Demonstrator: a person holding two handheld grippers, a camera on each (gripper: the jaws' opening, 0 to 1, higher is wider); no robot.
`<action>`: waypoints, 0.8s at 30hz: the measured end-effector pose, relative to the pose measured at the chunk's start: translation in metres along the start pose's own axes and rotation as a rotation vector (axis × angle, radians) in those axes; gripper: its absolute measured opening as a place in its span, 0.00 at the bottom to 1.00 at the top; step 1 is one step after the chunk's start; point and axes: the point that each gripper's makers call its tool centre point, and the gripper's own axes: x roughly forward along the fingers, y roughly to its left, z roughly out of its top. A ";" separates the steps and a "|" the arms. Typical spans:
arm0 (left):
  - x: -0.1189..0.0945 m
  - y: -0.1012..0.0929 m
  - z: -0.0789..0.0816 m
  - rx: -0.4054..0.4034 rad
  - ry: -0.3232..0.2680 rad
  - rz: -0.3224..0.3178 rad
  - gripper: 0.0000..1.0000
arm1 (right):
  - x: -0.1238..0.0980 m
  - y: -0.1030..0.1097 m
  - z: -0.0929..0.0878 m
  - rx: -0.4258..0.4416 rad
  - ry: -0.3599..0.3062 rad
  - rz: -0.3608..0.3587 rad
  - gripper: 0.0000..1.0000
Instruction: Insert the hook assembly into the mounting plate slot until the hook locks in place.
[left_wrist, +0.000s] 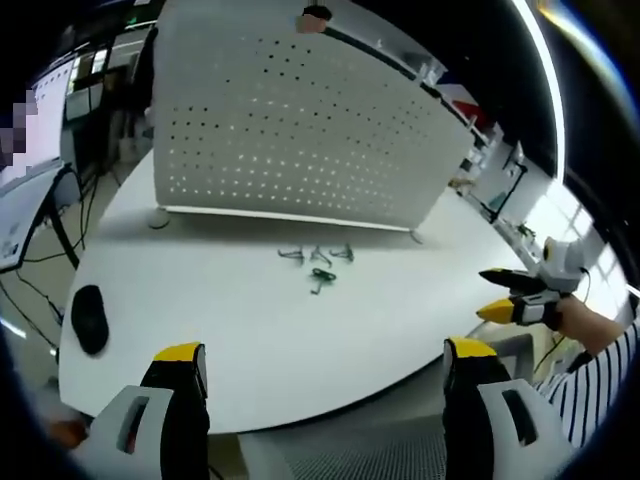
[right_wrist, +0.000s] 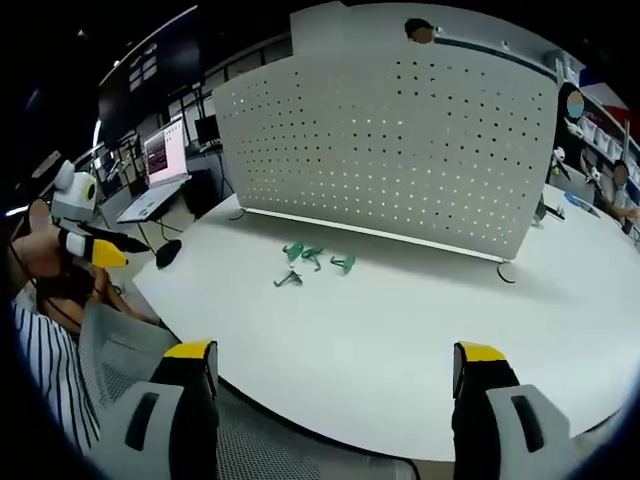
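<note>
A white perforated mounting plate (left_wrist: 300, 130) (right_wrist: 400, 140) stands upright across the back of the white table (left_wrist: 250, 320) (right_wrist: 400, 330). Several small green wire hooks (left_wrist: 318, 262) (right_wrist: 312, 262) lie loose on the table in front of it. My left gripper (left_wrist: 325, 365) is open, held back over the table's near edge, far from the hooks. My right gripper (right_wrist: 335, 370) is open too, also back from the hooks with nothing between its jaws. The right gripper (left_wrist: 515, 295) shows at the right of the left gripper view, and the left gripper (right_wrist: 90, 245) at the left of the right gripper view.
A black mouse (left_wrist: 88, 318) (right_wrist: 168, 252) lies near the table's left end. A grey mesh chair (right_wrist: 130, 350) and a striped sleeve (right_wrist: 45, 370) sit close below. A laptop (right_wrist: 160, 170) and desks stand beyond the table.
</note>
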 end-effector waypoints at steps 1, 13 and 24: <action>0.000 0.000 0.000 0.003 -0.001 0.001 1.00 | 0.000 0.000 -0.001 -0.002 0.004 0.000 0.94; 0.003 0.004 -0.002 0.001 0.015 -0.004 1.00 | -0.003 -0.006 -0.003 -0.002 0.013 -0.020 0.94; 0.007 0.006 0.000 0.049 0.031 0.011 1.00 | 0.005 -0.004 0.000 -0.002 0.018 -0.014 0.95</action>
